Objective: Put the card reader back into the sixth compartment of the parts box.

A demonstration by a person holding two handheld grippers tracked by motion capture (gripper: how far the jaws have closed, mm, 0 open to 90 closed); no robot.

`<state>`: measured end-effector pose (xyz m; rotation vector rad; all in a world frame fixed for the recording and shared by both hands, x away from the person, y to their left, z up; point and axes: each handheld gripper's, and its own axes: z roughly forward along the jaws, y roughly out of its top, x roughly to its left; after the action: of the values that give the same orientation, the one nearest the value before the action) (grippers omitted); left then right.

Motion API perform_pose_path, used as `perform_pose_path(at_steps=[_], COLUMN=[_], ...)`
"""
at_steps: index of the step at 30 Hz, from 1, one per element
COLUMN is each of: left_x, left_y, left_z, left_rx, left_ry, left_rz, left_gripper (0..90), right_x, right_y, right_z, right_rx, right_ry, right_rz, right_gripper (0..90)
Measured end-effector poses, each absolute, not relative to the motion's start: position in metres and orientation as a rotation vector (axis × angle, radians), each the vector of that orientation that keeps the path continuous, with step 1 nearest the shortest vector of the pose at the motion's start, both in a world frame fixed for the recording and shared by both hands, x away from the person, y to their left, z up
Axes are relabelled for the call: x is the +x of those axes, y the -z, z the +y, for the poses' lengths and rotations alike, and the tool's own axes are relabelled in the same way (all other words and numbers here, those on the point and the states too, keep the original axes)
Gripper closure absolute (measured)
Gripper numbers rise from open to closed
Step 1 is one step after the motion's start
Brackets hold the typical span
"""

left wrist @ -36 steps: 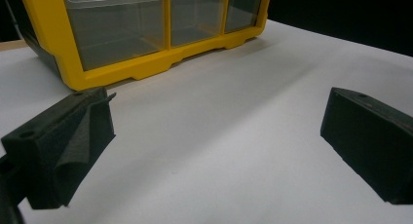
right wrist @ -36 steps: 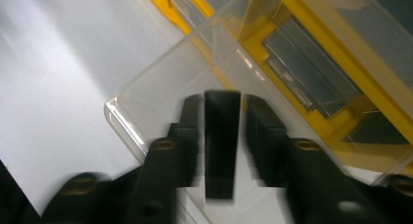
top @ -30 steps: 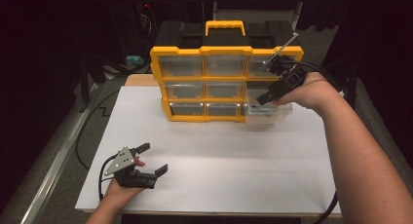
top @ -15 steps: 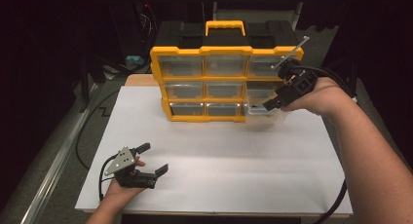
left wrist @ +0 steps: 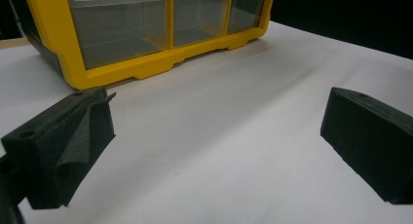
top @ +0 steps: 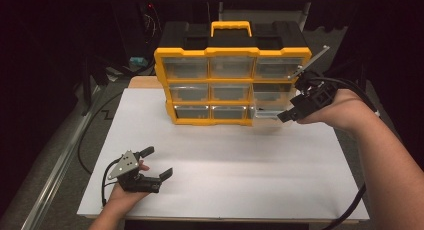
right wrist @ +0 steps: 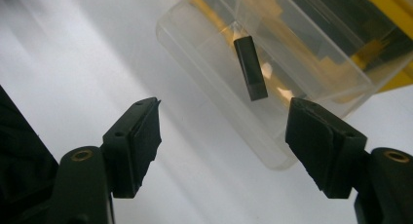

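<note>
1. Drawer (right wrist: 272,87), clear plastic, sticks out of the bottom right slot of the yellow organizer (top: 231,87), right of centre in the high view; a small black block (right wrist: 250,68) lies inside it.
2. The right hand-held gripper (top: 286,115) sits just beside the drawer's front, its jaws having just been opening, apart with nothing pressed between them.
3. The left hand-held gripper (top: 157,162) rests at lower left on the white counter (top: 240,165), jaws wide, empty.

A white sheet (top: 225,160) covers the desk (top: 137,83) — whose bare wood shows at the far left corner — while a metal rail (top: 55,172) runs along the left side and cables (top: 150,22) hang in the dark behind.
</note>
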<state>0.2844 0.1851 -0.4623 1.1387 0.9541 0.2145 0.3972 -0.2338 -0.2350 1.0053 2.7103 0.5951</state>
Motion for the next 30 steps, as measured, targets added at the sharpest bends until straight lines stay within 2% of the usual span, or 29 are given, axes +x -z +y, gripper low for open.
perform_pose_path(at_steps=[14,30], left_x=[0.285,0.284], left_y=[0.462,0.461], left_z=[0.186,0.187], left_rx=[1.135,1.138], left_ry=[-0.216,-0.217], left_rz=[0.955,0.95], left_gripper=[0.2,0.2], right_x=[0.372,0.353], right_y=[0.241,0.265], right_z=[-0.246,-0.257], right_rx=[1.022,1.097], right_ry=[-0.577,-0.56], right_rz=[2.704,2.704], right_gripper=[23.8,8.8])
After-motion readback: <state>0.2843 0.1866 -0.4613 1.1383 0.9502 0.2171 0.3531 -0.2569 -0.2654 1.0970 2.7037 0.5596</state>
